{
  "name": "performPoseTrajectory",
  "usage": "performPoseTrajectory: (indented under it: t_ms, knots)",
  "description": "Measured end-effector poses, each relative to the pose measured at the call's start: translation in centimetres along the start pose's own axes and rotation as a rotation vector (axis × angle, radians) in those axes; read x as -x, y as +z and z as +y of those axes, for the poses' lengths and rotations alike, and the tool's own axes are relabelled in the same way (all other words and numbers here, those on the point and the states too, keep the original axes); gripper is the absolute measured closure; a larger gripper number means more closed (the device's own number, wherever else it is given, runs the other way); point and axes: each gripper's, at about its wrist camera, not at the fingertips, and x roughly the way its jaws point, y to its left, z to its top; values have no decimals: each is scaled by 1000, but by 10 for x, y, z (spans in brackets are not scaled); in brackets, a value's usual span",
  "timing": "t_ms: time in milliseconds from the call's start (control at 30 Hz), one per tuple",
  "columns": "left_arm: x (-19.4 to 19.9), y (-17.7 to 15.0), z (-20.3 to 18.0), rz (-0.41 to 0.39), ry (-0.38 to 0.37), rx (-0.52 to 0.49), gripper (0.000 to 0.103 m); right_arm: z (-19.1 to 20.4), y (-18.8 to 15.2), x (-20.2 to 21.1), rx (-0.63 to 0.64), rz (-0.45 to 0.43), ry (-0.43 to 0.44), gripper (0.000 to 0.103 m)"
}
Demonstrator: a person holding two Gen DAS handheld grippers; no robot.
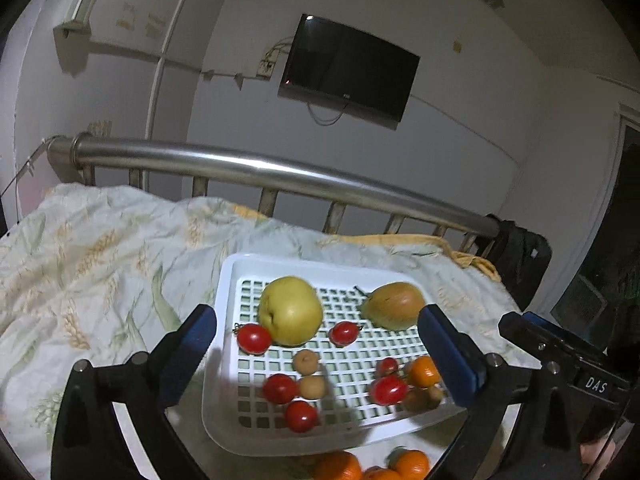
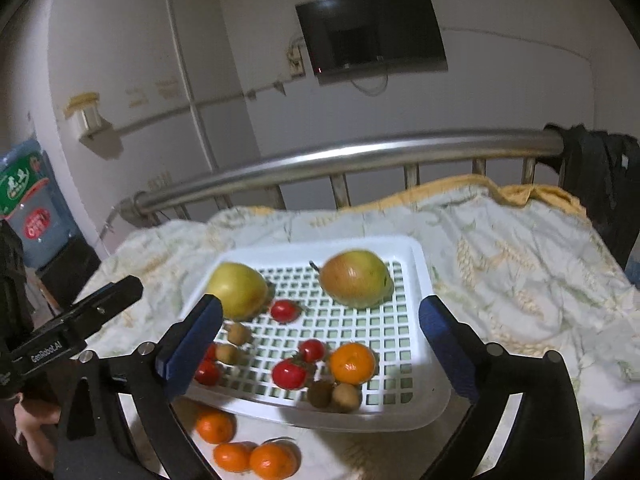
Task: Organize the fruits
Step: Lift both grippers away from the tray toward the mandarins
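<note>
Both the left claw and right claw hover spread wide and empty above the white slotted plastic tray on the quilted bed, probably lining up for the three loose orange mandarins lying just outside its near rim.

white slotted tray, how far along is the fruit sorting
Mostly loaded: the white slotted plastic tray holds a yellow-green apple, a reddish pear, cherry tomatoes and one small orange mandarin. Both hand-held grippers are open and empty. Three loose mandarins remain on the quilt.
</note>
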Motion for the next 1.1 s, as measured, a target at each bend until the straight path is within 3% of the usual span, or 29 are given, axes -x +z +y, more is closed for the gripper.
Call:
performPoseTrajectory:
  t_ms: [400,567,1100]
  knots:
    - [38,0,-31,-9,-78,-65,1,20,12,66,31,-119,63,0]
    - [27,-12,-32,61,-76,-81,0,15,-6,67,51,-85,47,0]
    - [29,-63,-16,156,-16,-87,0,3,-72,42,69,80,47,0]
